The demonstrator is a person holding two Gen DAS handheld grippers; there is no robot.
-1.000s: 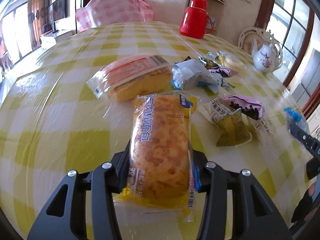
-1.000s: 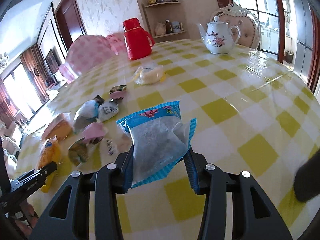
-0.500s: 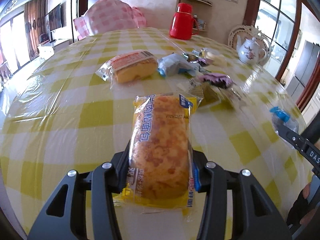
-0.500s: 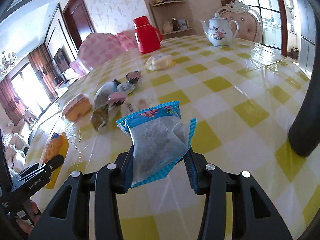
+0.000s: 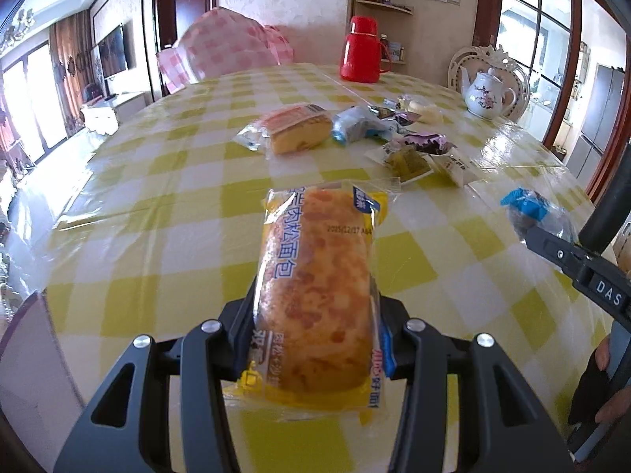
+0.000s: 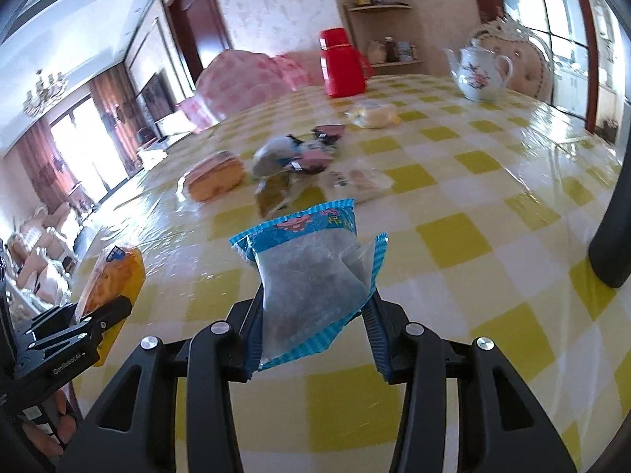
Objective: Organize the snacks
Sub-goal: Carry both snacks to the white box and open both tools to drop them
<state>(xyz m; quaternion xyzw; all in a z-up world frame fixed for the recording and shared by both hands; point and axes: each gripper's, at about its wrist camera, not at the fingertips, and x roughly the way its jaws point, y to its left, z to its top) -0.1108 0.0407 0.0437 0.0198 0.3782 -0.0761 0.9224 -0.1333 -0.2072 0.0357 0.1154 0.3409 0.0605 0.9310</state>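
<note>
My left gripper (image 5: 313,327) is shut on a yellow-wrapped bread bun (image 5: 315,291), held above the near part of the checked table (image 5: 165,181). My right gripper (image 6: 313,323) is shut on a blue-edged snack packet (image 6: 311,272) with a dark filling. Each gripper shows in the other's view: the left gripper (image 6: 79,331) with the bun (image 6: 114,276) at lower left, the right gripper (image 5: 560,252) with the blue packet (image 5: 528,209) at right. Several loose snacks lie mid-table: a wrapped orange cake (image 5: 295,130), a pale blue pack (image 5: 355,128), a green pack (image 5: 406,161).
A red thermos (image 5: 361,49) and a white flowered teapot (image 5: 487,94) stand at the far side. A pale wrapped bun (image 6: 372,114) lies near them. A pink checked chair cover (image 5: 224,51) rises behind the table. A dark pole (image 6: 615,213) stands at right. The table's edge (image 5: 43,295) is near left.
Both grippers have drawn back toward the near table edge with their snacks still gripped. The loose snack pile now looks farther away and smaller in both views.
</note>
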